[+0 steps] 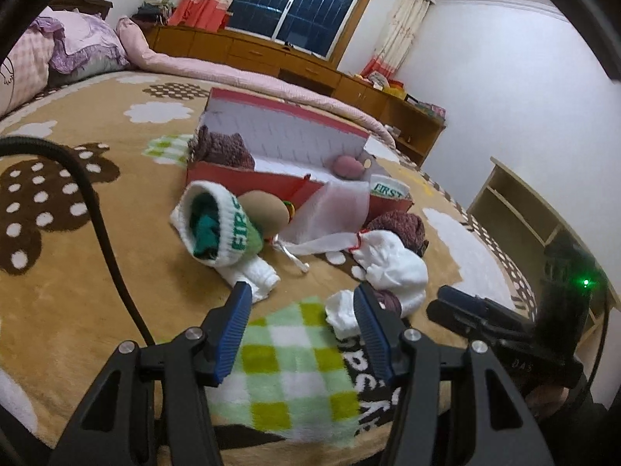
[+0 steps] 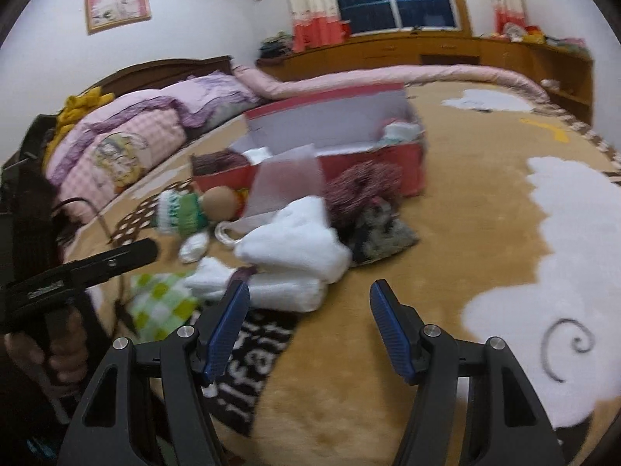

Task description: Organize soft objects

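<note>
Bare blanket [image 2: 446, 256] right of white socks [image 2: 295, 256]; red box [image 2: 403, 171] behind.

Patterned blanket [image 1: 77, 310] carries red box [image 1: 248, 178], socks [image 1: 392, 268].

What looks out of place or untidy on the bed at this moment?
Most soft items lie outside the red box: a white-green sock, white socks and a maroon knit piece are scattered on the blanket. A white sheet spills over the box's front wall.
</note>
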{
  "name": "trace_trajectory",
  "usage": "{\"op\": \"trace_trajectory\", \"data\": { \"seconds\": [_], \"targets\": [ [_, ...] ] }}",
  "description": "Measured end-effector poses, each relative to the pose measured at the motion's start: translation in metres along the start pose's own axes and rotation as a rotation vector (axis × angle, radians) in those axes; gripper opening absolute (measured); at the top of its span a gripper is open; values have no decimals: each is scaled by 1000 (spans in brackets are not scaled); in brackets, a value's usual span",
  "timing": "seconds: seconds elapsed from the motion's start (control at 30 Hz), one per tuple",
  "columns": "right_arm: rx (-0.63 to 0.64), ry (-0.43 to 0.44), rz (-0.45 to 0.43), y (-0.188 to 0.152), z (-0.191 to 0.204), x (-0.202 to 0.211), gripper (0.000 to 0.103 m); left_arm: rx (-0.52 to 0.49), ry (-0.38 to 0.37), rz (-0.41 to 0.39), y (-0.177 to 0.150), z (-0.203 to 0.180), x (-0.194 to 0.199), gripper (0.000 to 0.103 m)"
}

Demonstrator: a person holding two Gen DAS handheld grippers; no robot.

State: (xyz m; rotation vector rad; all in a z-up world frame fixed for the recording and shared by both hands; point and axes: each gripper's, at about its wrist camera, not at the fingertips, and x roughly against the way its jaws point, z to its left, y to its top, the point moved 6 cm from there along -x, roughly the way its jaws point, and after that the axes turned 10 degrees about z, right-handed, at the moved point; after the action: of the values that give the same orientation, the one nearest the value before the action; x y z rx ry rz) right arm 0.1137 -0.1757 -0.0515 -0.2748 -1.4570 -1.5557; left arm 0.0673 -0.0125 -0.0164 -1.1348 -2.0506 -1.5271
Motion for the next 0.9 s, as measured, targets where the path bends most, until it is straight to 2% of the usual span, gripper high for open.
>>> {"op": "trace_trajectory", "data": {
  "seconds": [0.17, 0.3, 0.33, 0.37, 0.47, 0.63, 0.7, 0.77, 0.9],
  "targets": [
    [5, 51, 75, -7, 5, -20, 66, -20, -6, 30, -2, -6, -7, 58],
    [-23, 116, 72, -2, 8, -32, 72, -31, -14, 36, -3, -10, -8, 58],
    [-42, 133, 68, 0, 6, -34, 70, -27, -15, 34, -3, -10, -8, 58],
    [-64, 139, 63, 1, 4, -35, 50, -21, -19, 33, -2, -9, -8, 58],
    [-88, 155, 73, 2, -1, -35, 22, -4, -23, 32, -1, -7, -9, 58],
    [-76, 195, 45, 6, -2, -19, 18, 7, -26, 30, 0, -3, -9, 57],
    [-62, 226, -16, 14, 1, -1, 18, 2, -30, 26, 0, -3, -8, 47],
    [-64, 248, -78, 19, -2, 17, 18, -6, -40, 19, 1, -4, -7, 42],
    [-92, 286, -154, 27, -15, 41, 18, -29, -75, 0, 6, -10, -4, 37]
  ]
}}
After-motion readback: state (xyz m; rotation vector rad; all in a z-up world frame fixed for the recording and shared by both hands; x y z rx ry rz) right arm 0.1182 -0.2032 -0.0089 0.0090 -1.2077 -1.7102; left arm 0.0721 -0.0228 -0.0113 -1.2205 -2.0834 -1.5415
